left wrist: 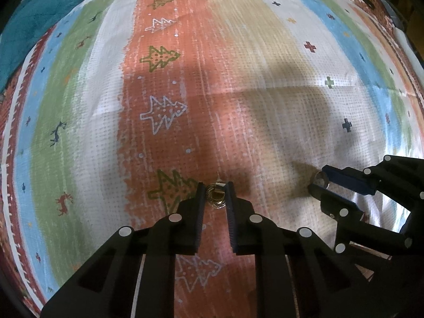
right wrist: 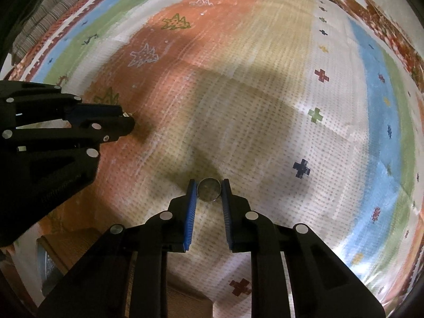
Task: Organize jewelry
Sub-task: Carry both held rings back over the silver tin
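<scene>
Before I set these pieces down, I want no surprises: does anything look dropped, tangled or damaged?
Nothing stands out. The left tool pinches a small gold-toned piece between its tips; whether it is tangled is too small to tell. The right tool grips a plain ring, which looks intact. Beneath both, the patterned cloth shows no loose jewelry.

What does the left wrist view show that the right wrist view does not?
Only the left wrist view shows the gold jewelry piece face-on between the left gripper jaws, and teal cloth at the far edge. Only the right wrist view shows the silver ring as an open circle between the right gripper jaws. Both show the striped patterned cloth and both grippers.
</scene>
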The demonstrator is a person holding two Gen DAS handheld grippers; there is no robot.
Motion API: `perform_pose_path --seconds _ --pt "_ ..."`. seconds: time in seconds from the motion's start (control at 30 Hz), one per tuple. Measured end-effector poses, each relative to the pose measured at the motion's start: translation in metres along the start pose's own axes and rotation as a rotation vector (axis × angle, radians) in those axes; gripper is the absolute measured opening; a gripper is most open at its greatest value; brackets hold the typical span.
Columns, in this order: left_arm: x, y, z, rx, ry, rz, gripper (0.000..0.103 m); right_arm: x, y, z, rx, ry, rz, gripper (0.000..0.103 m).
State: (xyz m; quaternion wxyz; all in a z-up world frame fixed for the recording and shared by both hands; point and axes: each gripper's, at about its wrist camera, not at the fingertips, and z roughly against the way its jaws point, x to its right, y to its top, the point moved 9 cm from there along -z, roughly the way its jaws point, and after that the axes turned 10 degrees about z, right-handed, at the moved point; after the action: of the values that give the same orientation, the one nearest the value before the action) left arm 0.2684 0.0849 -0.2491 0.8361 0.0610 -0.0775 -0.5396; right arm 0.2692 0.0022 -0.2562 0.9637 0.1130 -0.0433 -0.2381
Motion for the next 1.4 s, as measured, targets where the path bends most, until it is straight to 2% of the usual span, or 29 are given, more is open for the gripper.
perform_pose_path --seconds 0.3,0.83,1.1,1.4 --pt "-0.010 -0.002 0.022 0.038 -0.014 0.007 0.015 0.012 -0.008 0.023 0.035 -0.033 -0.064 0.019" --pt "0.002 -0.020 0.062 0.112 -0.025 -0.015 0.015 0.038 -0.032 0.056 0.082 -0.114 -0.177 0.019" --pt "0.016 -0.029 0.087 0.153 -0.063 -0.038 0.015 0.036 -0.041 0.065 0.087 -0.132 -0.200 0.019" --pt "0.021 -0.044 0.104 0.178 -0.094 -0.044 0.015 0.025 -0.042 0.084 0.136 -0.118 -0.207 0.019"
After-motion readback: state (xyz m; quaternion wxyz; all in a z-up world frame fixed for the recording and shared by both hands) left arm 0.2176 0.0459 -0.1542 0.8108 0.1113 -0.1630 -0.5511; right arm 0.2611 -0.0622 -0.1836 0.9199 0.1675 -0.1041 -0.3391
